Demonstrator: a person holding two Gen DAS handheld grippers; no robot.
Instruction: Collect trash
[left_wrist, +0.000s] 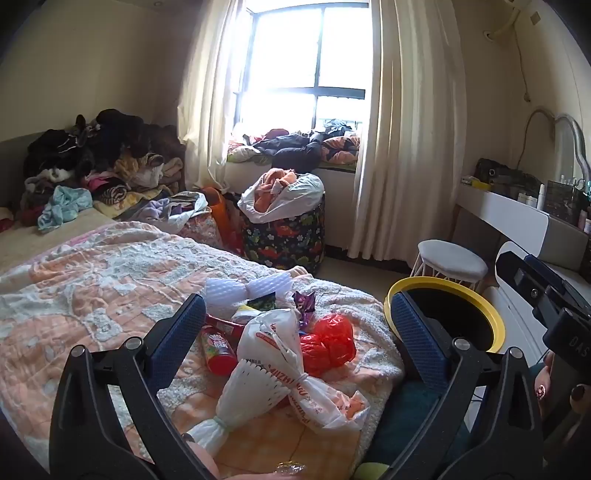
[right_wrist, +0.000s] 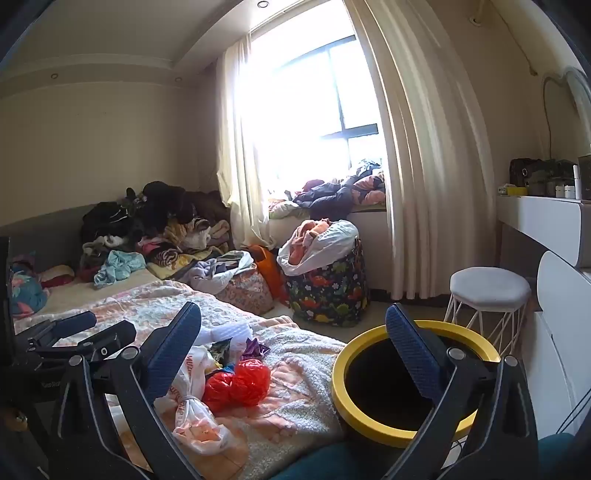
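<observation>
A heap of trash lies on the bed's near corner: a red plastic bag (left_wrist: 328, 343) (right_wrist: 236, 384), a printed white plastic bag (left_wrist: 273, 332) (right_wrist: 192, 402), white foam netting (left_wrist: 255, 384), a red can (left_wrist: 218, 349), a purple wrapper (left_wrist: 304, 301) and white foam sleeves (left_wrist: 240, 290). A yellow-rimmed black bin (left_wrist: 491, 325) (right_wrist: 369, 421) stands right of the bed. My left gripper (left_wrist: 297, 328) is open above the heap. My right gripper (right_wrist: 291, 350) is open, between the heap and the bin, and holds nothing.
The bed (left_wrist: 92, 280) carries piled clothes (left_wrist: 96, 162) at its far end. A dinosaur-print hamper (left_wrist: 284, 236) stands by the window. A white stool (left_wrist: 450, 262) and a white dressing table (left_wrist: 517, 218) stand at the right. The right gripper's body (left_wrist: 543, 291) shows at right.
</observation>
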